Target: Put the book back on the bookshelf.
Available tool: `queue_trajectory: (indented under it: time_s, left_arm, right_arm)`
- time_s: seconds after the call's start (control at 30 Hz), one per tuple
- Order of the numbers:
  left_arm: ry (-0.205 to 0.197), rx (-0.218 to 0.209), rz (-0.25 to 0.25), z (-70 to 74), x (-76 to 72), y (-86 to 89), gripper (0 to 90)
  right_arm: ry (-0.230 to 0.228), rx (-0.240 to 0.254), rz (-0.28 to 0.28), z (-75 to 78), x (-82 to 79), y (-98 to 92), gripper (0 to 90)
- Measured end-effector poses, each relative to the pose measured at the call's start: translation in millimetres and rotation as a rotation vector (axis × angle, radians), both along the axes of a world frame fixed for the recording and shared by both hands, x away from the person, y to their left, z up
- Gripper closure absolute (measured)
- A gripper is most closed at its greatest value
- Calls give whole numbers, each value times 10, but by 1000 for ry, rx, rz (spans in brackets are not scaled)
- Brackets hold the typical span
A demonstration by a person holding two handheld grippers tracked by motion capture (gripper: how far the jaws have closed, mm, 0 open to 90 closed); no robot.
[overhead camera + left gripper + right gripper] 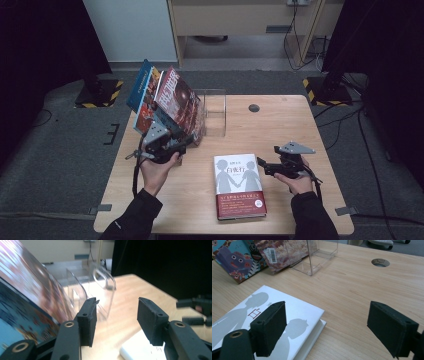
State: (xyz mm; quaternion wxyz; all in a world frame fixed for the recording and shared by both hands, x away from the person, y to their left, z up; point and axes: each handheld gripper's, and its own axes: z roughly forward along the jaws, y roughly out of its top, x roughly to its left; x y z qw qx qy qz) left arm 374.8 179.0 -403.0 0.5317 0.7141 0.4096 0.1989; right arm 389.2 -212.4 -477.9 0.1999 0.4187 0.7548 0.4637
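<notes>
- The white book [239,186] lay flat on the table [295,130], near the person's edge, between the two hands and apart from both.
- Its long axis ran from the near edge toward the far edge, the spine seemingly on the side facing the left hand.
- The right hand-held gripper [263,164] was the nearer one, hovering just beside the book's far right corner; its jaws stood wide open with nothing between them, and the book's corner sat under its left jaw in the right gripper view [287,322].
- The left hand-held gripper [186,142] was up by the leaning books [167,100], its jaws about half open and holding nothing; whether one jaw brushed the nearest cover was hard to say, as that cover was blurred.
- From the left hand-held gripper the white book lay low and to the right, a corner of it showing between the jaws [140,350].
- Count: one white book flat; probably three books leaning at the clear plastic stand [214,112]; two hand-held grippers; one round hole [254,108] in the table.
</notes>
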Motion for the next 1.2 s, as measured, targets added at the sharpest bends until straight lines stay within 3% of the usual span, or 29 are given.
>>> queue_trajectory:
  time_s: [0.13, 0.2, 0.4, 0.73, 0.97, 1.2]
  left_arm:
    - [42, 30, -31, -262, -59, -93, 475]
    - [66, 68, -42, -373, -56, -137, 469]
    - [119, 84, -52, -637, -58, -202, 453]
    - [193, 56, -70, -881, -54, -323, 429]
    - [224, 42, -89, -978, -34, -435, 417]
    - [256, 81, -116, -1075, -44, -528, 409]
  right_arm:
    - [10, -7, 13, -24, -46, 21, 157]
    - [17, -8, 14, -43, -68, 33, 157]
    - [44, -9, 27, -108, -111, 69, 157]
    - [95, -27, 57, -223, -129, 173, 163]
    - [137, -71, 83, -335, -114, 251, 170]
    - [180, -5, 93, -378, -90, 295, 183]
